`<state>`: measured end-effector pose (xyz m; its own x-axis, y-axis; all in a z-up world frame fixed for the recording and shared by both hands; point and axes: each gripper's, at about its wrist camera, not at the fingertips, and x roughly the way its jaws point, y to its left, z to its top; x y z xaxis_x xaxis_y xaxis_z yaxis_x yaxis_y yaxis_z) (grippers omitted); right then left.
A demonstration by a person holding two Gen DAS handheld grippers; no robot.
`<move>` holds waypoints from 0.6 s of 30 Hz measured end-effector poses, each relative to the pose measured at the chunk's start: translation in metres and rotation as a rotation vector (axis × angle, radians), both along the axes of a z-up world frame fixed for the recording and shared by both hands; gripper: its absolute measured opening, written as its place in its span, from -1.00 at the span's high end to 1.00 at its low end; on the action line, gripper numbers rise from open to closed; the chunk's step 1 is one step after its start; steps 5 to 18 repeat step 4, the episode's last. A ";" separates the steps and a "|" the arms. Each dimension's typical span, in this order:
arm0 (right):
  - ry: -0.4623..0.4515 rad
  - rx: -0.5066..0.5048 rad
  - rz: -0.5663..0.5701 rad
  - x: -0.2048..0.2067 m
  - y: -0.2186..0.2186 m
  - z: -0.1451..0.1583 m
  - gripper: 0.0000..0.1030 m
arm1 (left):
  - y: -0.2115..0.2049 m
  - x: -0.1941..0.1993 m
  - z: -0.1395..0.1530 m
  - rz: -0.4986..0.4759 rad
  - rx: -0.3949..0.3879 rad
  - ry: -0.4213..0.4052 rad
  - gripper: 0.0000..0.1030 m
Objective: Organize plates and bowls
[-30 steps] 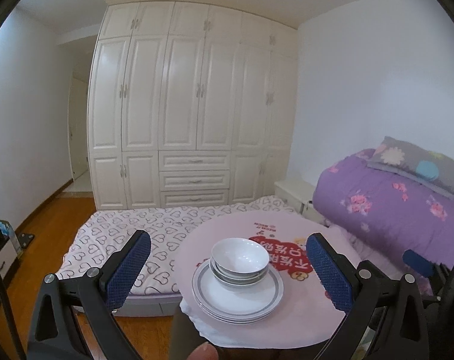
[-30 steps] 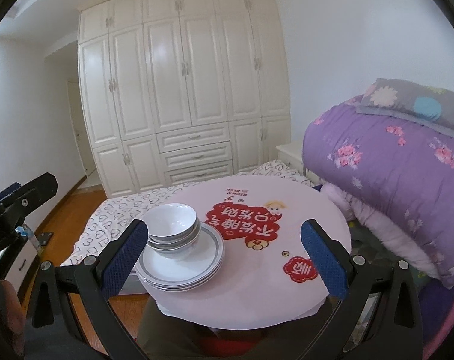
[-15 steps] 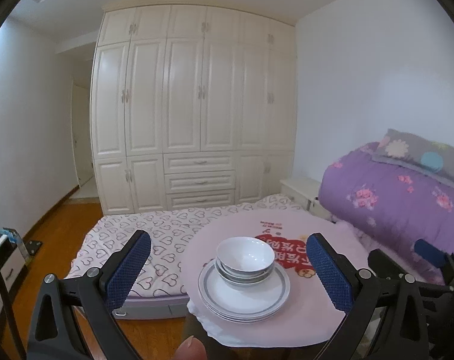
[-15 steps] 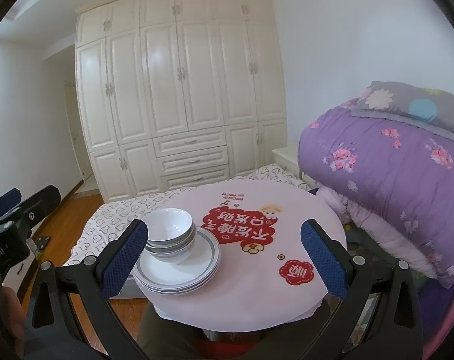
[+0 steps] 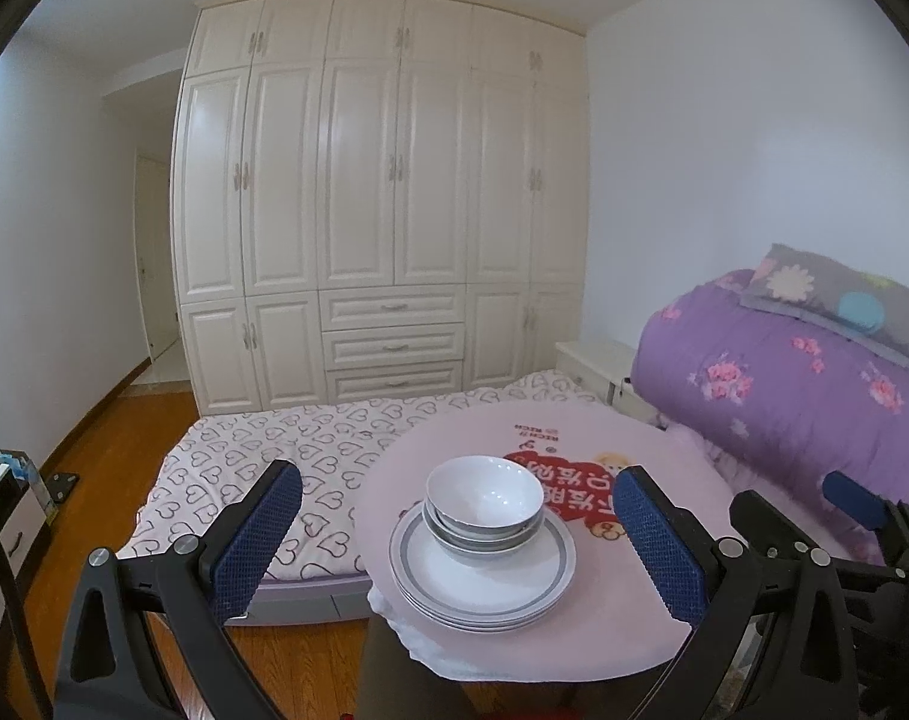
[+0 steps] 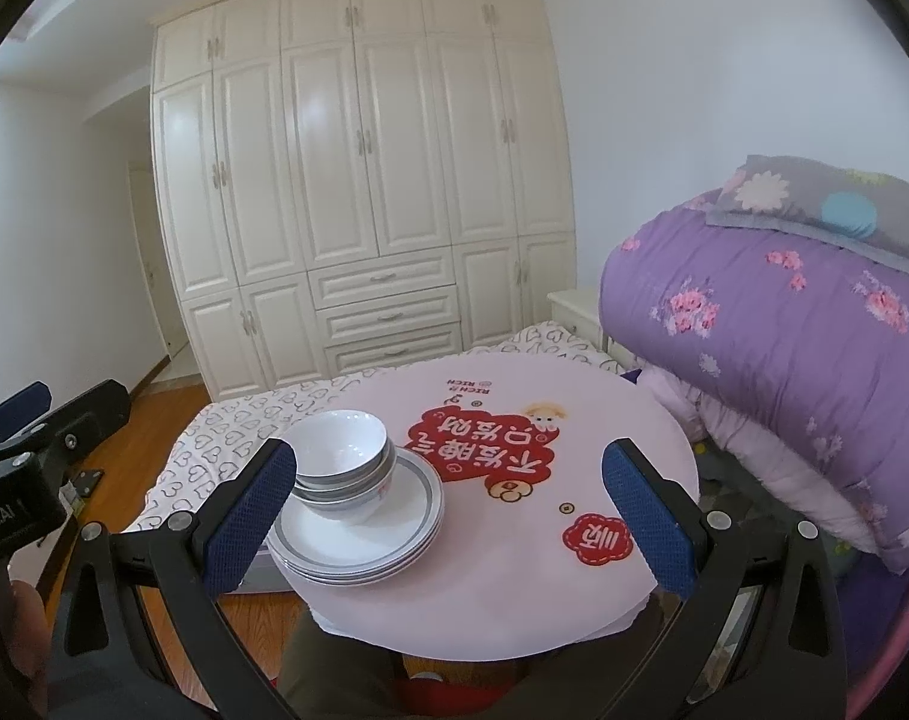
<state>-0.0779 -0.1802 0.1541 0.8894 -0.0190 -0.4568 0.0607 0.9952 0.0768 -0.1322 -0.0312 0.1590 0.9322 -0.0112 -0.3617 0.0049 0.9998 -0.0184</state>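
Both my left claw (image 5: pixel 457 531) and right claw (image 6: pixel 448 516) hang wide open; the bowls (image 5: pixel 484 501) look slippery and breakable, so I'd pinch the top rim.

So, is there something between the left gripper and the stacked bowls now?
Nothing visible. The left gripper is open, and only bare tablecloth and plates lie before the bowls.

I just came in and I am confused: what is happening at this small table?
A person holds two tongs, left tongs and right tongs, both open and empty. On the round table, nested bowls sit on stacked plates. Nothing is being gripped yet.
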 end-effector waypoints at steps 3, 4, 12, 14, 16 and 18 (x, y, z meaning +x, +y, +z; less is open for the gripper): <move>0.001 -0.001 0.000 0.001 0.001 0.000 -1.00 | 0.001 0.000 0.000 -0.012 -0.016 -0.003 -0.99; 0.001 -0.001 0.000 0.001 0.001 0.000 -1.00 | 0.001 0.000 0.000 -0.010 -0.017 -0.004 -0.99; 0.001 -0.001 0.000 0.001 0.001 0.000 -1.00 | 0.001 0.000 0.000 -0.010 -0.017 -0.004 -0.99; 0.001 -0.001 0.000 0.001 0.001 0.000 -1.00 | 0.001 0.000 0.000 -0.010 -0.017 -0.004 -0.99; 0.001 -0.001 0.000 0.001 0.001 0.000 -1.00 | 0.001 0.000 0.000 -0.010 -0.017 -0.004 -0.99; 0.001 -0.001 0.000 0.001 0.001 0.000 -1.00 | 0.001 0.000 0.000 -0.010 -0.017 -0.004 -0.99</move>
